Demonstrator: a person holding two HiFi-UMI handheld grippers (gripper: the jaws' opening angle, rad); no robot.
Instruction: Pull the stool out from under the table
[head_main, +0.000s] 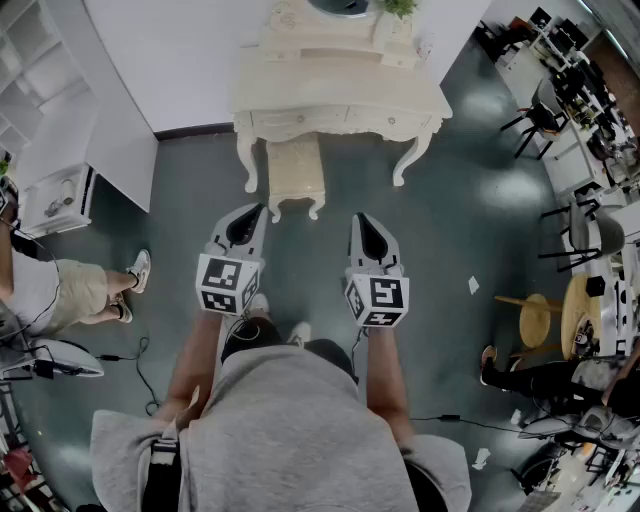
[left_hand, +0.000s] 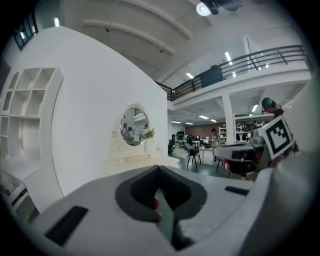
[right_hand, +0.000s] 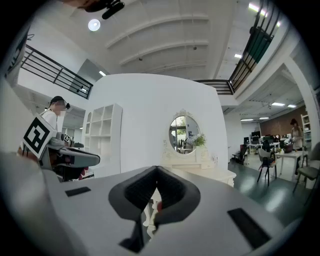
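Standing on the dark green floor (head_main: 470, 180), a person in a grey top holds both grippers out in front, side by side and apart. The left gripper (head_main: 258, 208) has its jaws pressed together, and the left gripper view (left_hand: 159, 172) shows nothing caught between them. The right gripper (head_main: 358, 218) is clenched the same way, its jaws meeting with nothing in them (right_hand: 156, 171). Each carries its cube with square markers near the hand.

The stool (head_main: 295, 172) is cream with a padded top and curved legs. Its rear part sits under the front edge of the table (head_main: 340, 95), between the table's two front legs and nearer the left one, while its front legs stand out on the floor. In the head view the left gripper's tip lies just beside the stool's front left corner; I cannot tell whether it touches. The right gripper's tip is to the right of the stool, clear of it.

The table stands against a white wall (head_main: 190, 60) and bears an oval mirror (right_hand: 184, 131) with a small plant (right_hand: 199, 140) beside it. A white shelf unit (right_hand: 104, 135) stands to the left of the table.
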